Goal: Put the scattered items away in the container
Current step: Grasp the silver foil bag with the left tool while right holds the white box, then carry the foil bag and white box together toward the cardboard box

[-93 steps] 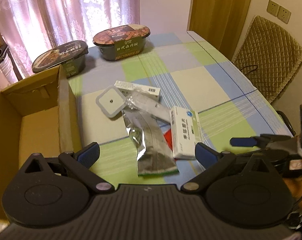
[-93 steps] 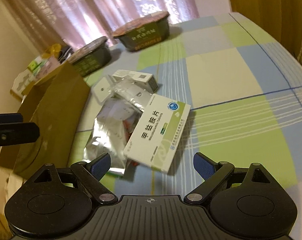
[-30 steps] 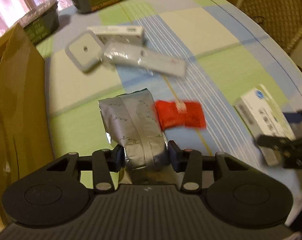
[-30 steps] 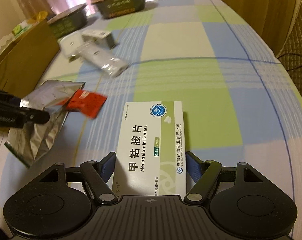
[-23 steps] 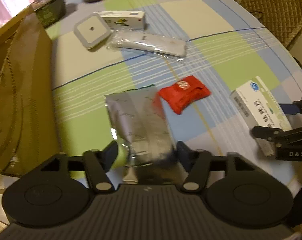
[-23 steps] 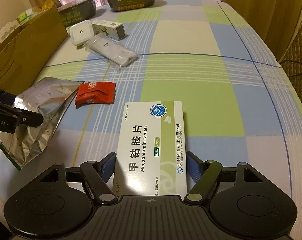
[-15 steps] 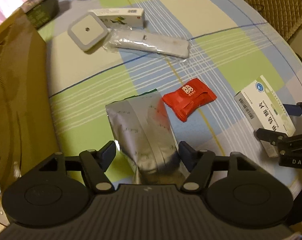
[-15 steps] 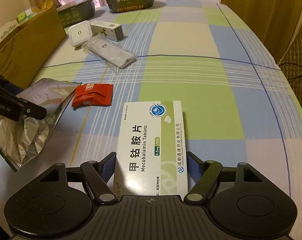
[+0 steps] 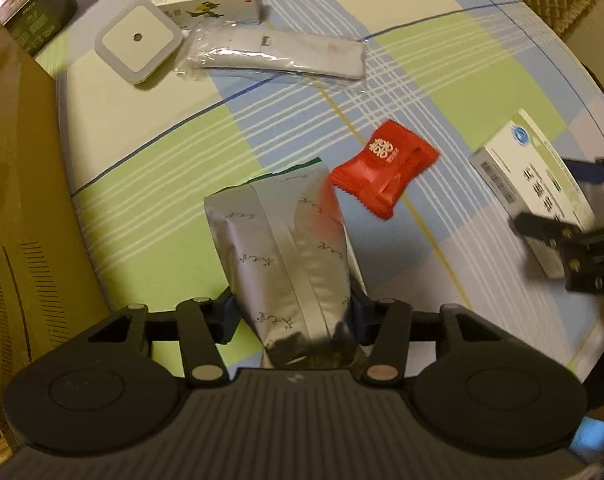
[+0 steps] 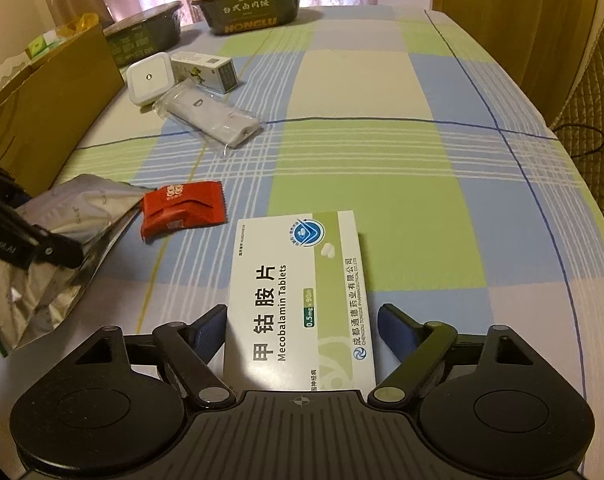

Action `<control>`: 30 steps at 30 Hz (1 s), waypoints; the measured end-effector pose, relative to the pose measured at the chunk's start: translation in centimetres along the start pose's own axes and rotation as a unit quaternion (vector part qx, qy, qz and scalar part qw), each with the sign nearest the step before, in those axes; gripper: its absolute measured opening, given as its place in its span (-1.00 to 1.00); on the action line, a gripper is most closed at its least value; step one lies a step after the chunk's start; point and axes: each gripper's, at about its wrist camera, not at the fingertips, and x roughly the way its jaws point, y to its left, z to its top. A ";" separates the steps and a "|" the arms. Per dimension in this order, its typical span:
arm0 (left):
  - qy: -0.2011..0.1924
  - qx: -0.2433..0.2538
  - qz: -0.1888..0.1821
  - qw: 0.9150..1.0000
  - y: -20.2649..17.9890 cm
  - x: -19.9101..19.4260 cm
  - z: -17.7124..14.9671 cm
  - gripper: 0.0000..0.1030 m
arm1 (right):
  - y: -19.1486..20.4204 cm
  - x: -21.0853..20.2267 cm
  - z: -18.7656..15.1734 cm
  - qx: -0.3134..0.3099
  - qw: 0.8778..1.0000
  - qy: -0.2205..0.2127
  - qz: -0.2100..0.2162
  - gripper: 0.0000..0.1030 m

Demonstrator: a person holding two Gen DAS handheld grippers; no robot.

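My left gripper [image 9: 293,312] is shut on a silver foil pouch [image 9: 285,248], which sticks out forward between the fingers above the checked tablecloth. My right gripper [image 10: 302,328] is shut on a white and green tablet box [image 10: 297,292], held flat and low over the cloth. The left wrist view shows that box [image 9: 534,176] at the right. A brown cardboard box [image 9: 21,200], the container, stands along the left table edge [image 10: 49,112]. A red packet [image 9: 384,168] lies on the cloth between the two held items.
Farther back lie a square white night light [image 10: 147,78], a long white carton [image 10: 203,68] and a bagged white remote [image 10: 209,116]. Two dark lidded bowls [image 10: 249,4] stand by the curtain. A padded chair [image 10: 594,92] is past the right table edge.
Three seconds ago both grippers were open over the pile; now each holds an item pulled clear of it. In the last second the red packet came to rest and the right gripper barely moved.
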 end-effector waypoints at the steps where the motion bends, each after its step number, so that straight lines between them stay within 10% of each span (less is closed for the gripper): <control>1: -0.004 -0.002 -0.006 1.000 0.0 -0.2 -0.3 -0.13 | 0.0 0.0 0.0 -0.001 1.000 0.000 0.000 0.67; 6: -0.020 -0.015 -0.034 0.999 -0.4 -1.2 -1.9 -0.14 | 0.2 0.0 0.0 -0.010 1.000 -0.003 -0.008 0.43; 30: -0.080 -0.077 -0.040 0.993 0.4 -7.1 -6.6 -0.14 | 2.5 -4.8 -0.3 -0.024 0.999 -0.028 0.013 0.42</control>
